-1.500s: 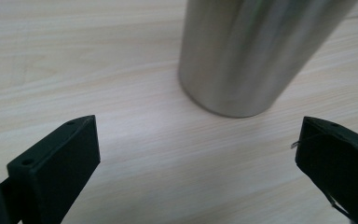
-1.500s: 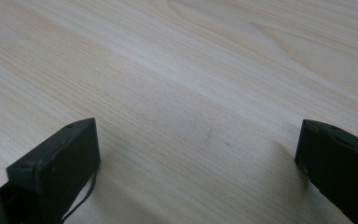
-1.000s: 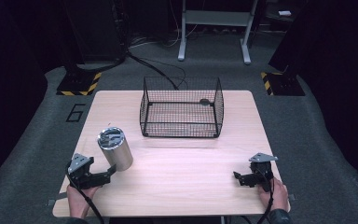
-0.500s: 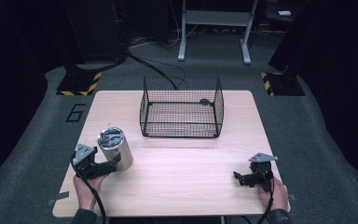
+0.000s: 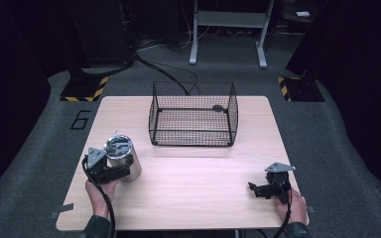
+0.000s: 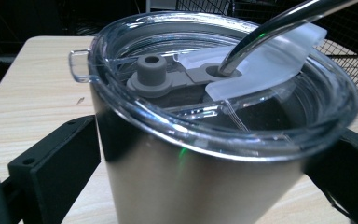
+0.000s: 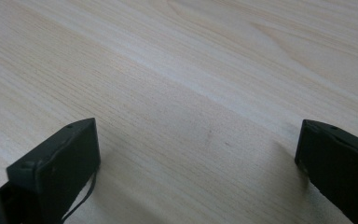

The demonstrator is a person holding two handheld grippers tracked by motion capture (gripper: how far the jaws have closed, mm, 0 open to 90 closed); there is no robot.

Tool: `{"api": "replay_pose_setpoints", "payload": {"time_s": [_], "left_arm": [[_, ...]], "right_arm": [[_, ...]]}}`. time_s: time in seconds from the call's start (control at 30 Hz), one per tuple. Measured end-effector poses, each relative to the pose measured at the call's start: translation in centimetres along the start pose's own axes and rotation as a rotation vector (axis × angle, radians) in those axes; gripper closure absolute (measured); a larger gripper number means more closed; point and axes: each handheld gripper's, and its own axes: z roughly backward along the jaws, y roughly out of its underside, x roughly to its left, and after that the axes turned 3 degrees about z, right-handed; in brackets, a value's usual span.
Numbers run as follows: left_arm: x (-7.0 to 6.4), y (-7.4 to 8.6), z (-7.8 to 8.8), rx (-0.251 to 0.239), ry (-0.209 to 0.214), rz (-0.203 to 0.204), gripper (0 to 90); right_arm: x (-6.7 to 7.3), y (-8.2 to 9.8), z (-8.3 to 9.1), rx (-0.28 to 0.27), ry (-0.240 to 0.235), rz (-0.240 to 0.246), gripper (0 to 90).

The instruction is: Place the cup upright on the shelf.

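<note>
Tumbler (image 5: pixel 124 157) stands near-left on the table (image 5: pixel 193 193), between our left gripper's (image 5: pixel 121 171) jaws, which are spread wide, not yet clamped. Right gripper (image 5: pixel 254 189) rests near-right, jaws wide, empty. Risk: steel wall is slick and tapered; a low squeeze could tip it, straw (image 6: pixel 279 23) swinging.

Counts on the table (image 5: pixel 188 193):
1 steel tumbler (image 5: pixel 126 159) with 1 clear lid (image 6: pixel 223 88) and 1 metal straw (image 6: pixel 279 28), 1 black wire basket (image 5: pixel 193 116) behind the tumbler, 2 handheld grippers: left gripper (image 5: pixel 113 171), right gripper (image 5: pixel 254 189).
</note>
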Motion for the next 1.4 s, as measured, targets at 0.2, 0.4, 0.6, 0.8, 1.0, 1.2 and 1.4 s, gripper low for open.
{"api": "replay_pose_setpoints", "payload": {"time_s": [0.2, 0.4, 0.6, 0.8, 1.0, 1.2, 1.4], "left_arm": [[-0.2, -0.2, -0.6, -0.018, -0.015, 0.004, 0.1], [-0.5, -0.2, -0.9, -0.024, -0.028, -0.002, 0.4], [-0.7, -0.2, -1.0, -0.027, -0.037, -0.011, 1.4], [-0.7, -0.3, -0.8, -0.028, -0.042, -0.055, 3.1], [-0.5, -0.3, -0.5, -0.041, -0.029, -0.066, 3.9], [-0.2, -0.4, -0.1, -0.053, -0.009, -0.074, 4.0], [-0.3, -1.0, 0.3, -0.059, 0.002, -0.096, 4.0]], "right_arm": [[0.0, 0.0, 0.0, 0.0, 0.0, 0.0, 0.0], [0.0, 0.0, 0.0, 0.0, 0.0, 0.0, 0.0], [0.0, 0.0, 0.0, 0.0, 0.0, 0.0, 0.0], [0.0, 0.0, 0.0, 0.0, 0.0, 0.0, 0.0], [0.0, 0.0, 0.0, 0.0, 0.0, 0.0, 0.0], [0.0, 0.0, 0.0, 0.0, 0.0, 0.0, 0.0], [0.0, 0.0, 0.0, 0.0, 0.0, 0.0, 0.0]]}}
